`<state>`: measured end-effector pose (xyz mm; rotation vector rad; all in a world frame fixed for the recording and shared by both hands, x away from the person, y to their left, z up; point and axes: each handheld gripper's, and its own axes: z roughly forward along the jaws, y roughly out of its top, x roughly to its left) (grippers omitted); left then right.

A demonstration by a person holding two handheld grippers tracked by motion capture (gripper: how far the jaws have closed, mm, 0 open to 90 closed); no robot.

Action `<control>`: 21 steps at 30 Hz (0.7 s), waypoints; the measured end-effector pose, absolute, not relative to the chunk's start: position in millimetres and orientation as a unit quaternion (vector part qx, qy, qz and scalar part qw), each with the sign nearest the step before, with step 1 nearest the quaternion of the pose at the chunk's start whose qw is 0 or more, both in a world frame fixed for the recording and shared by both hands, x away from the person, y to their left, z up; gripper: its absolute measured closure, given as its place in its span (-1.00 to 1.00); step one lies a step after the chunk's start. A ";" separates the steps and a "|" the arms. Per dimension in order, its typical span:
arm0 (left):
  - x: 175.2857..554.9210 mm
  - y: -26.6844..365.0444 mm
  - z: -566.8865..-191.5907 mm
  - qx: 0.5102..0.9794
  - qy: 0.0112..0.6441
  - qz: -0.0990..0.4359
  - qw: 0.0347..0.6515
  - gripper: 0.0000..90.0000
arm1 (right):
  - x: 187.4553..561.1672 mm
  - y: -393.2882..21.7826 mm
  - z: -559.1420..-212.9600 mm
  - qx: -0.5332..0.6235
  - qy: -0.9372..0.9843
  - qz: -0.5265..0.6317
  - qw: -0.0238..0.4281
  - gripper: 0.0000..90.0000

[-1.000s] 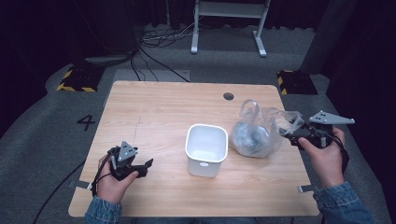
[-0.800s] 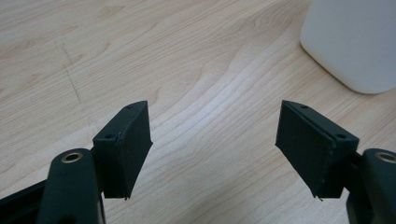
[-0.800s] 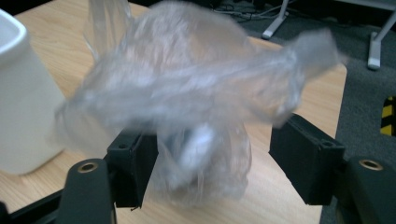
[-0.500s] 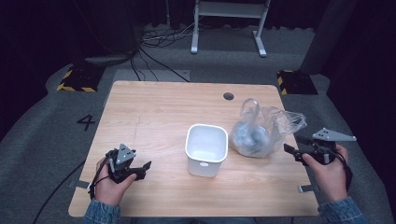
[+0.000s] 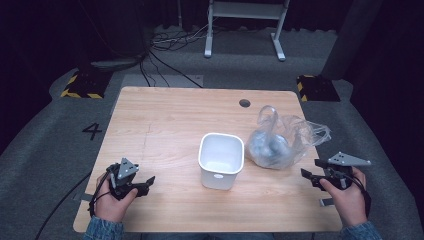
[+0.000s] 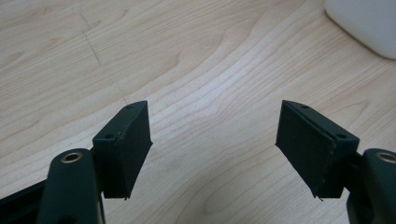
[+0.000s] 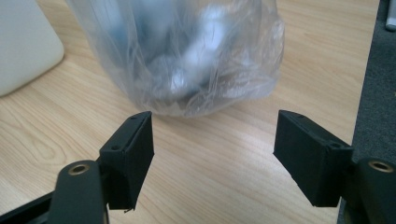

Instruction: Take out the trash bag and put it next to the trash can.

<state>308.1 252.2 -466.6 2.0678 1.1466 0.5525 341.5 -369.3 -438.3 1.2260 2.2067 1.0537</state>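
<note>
Wooden, pale-grained counter [image 5: 165, 125] carries a clear crinkled plastic bag [image 5: 277, 142] of bluish-grey lumps, standing just right of a white square plastic tub [image 5: 221, 160]. The right gripper [image 5: 311, 172] sits low at the counter's right edge, near the bag but apart from it; its fingers [image 7: 128, 158] have just been opening and stand wide with nothing between them. At the near left corner, the left gripper [image 5: 146, 181] rests wide open and empty too.
</note>
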 end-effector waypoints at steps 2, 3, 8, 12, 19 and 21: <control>307.3 254.7 -468.6 0.797 0.444 0.213 0.349 -0.43 | 340.7 -370.4 -443.6 0.439 0.791 0.377 0.200 -0.38; 306.9 255.9 -469.8 0.797 0.445 0.212 0.350 -0.43 | 340.1 -370.9 -446.0 0.440 0.791 0.376 0.200 -0.39; 305.1 262.0 -475.5 0.800 0.444 0.214 0.343 -0.44 | 338.6 -372.9 -459.1 0.441 0.792 0.373 0.200 -0.41; 303.6 266.6 -480.2 0.800 0.447 0.212 0.340 -0.45 | 336.8 -374.3 -470.5 0.444 0.793 0.368 0.196 -0.43; 300.5 275.0 -488.4 0.802 0.453 0.204 0.332 -0.46 | 332.7 -375.8 -486.0 0.447 0.795 0.362 0.193 -0.44; 299.5 277.6 -491.2 0.803 0.453 0.203 0.328 -0.47 | 331.4 -375.8 -489.8 0.449 0.794 0.362 0.193 -0.45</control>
